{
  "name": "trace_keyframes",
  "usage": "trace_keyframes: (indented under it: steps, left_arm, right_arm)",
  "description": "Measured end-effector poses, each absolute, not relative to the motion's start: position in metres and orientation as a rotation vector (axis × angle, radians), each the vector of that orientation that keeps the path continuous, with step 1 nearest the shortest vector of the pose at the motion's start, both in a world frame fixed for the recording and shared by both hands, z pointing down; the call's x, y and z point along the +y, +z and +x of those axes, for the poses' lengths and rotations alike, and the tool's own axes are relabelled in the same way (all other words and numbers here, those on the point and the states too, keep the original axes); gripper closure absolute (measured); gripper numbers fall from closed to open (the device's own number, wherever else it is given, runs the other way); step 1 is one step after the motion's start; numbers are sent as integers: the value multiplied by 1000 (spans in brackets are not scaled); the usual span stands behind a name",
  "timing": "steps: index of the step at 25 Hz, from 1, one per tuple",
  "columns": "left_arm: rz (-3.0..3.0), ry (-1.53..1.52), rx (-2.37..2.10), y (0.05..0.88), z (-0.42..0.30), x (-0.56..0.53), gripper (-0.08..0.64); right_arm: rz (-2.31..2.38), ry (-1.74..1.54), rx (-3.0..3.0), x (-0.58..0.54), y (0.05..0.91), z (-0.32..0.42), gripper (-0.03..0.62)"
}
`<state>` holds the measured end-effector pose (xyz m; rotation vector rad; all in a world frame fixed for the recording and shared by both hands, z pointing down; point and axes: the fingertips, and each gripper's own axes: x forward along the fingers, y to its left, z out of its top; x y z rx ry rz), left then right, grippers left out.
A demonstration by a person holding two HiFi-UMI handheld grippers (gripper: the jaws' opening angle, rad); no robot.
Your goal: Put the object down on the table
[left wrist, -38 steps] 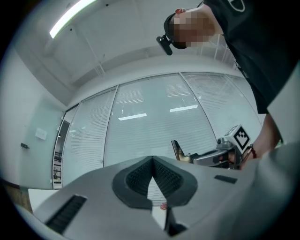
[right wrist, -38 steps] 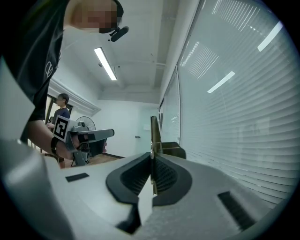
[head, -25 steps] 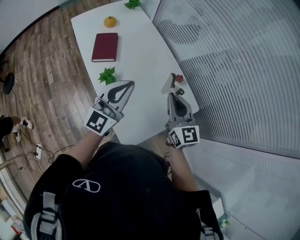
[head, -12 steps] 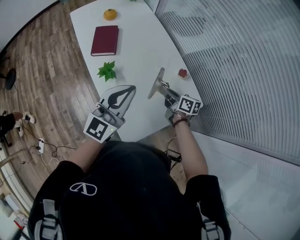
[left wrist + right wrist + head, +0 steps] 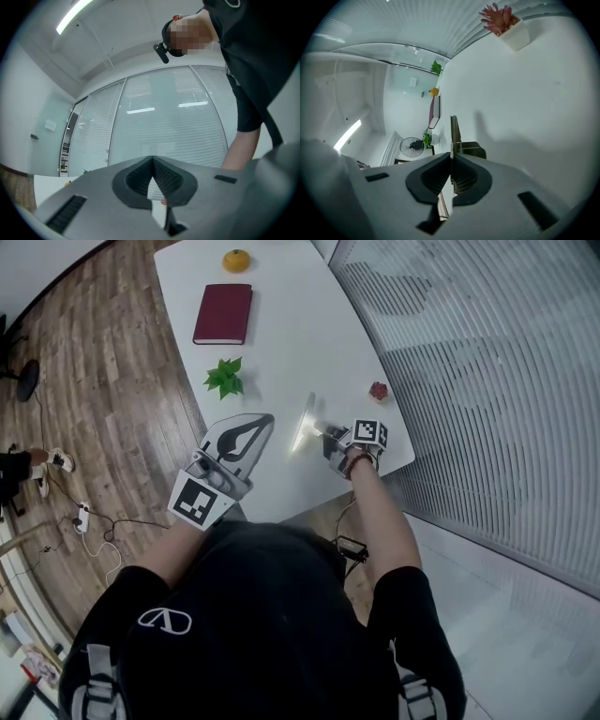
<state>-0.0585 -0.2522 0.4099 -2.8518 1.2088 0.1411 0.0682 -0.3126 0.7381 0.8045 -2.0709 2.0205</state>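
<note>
My right gripper [image 5: 327, 431] points left over the near right part of the white table [image 5: 281, 343], shut on a thin flat panel with a small stand [image 5: 304, 423]. In the right gripper view the panel [image 5: 454, 131] shows edge-on, pinched between the closed jaws [image 5: 451, 157]. It hangs low over the tabletop; I cannot tell whether it touches. My left gripper [image 5: 268, 417] hovers at the table's near left edge, its jaws [image 5: 153, 159] meeting with nothing between them.
On the table stand a dark red book [image 5: 223, 314], an orange fruit [image 5: 236, 260], a small green plant [image 5: 226, 378] and a red plant in a white pot [image 5: 378, 390]. Window blinds run along the right side. Wooden floor lies to the left.
My right gripper has turned from pointing away to pointing left and come down closer to the table with the panel. The left gripper has hardly moved.
</note>
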Motion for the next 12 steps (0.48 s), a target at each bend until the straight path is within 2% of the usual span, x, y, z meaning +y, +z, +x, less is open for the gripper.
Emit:
trace_keyframes:
  steps: [12]
  left_arm:
    - [-2840,121,1240,416,-64,-252,555]
  right_arm:
    - [768,1951,-1942,-309,774,63,584]
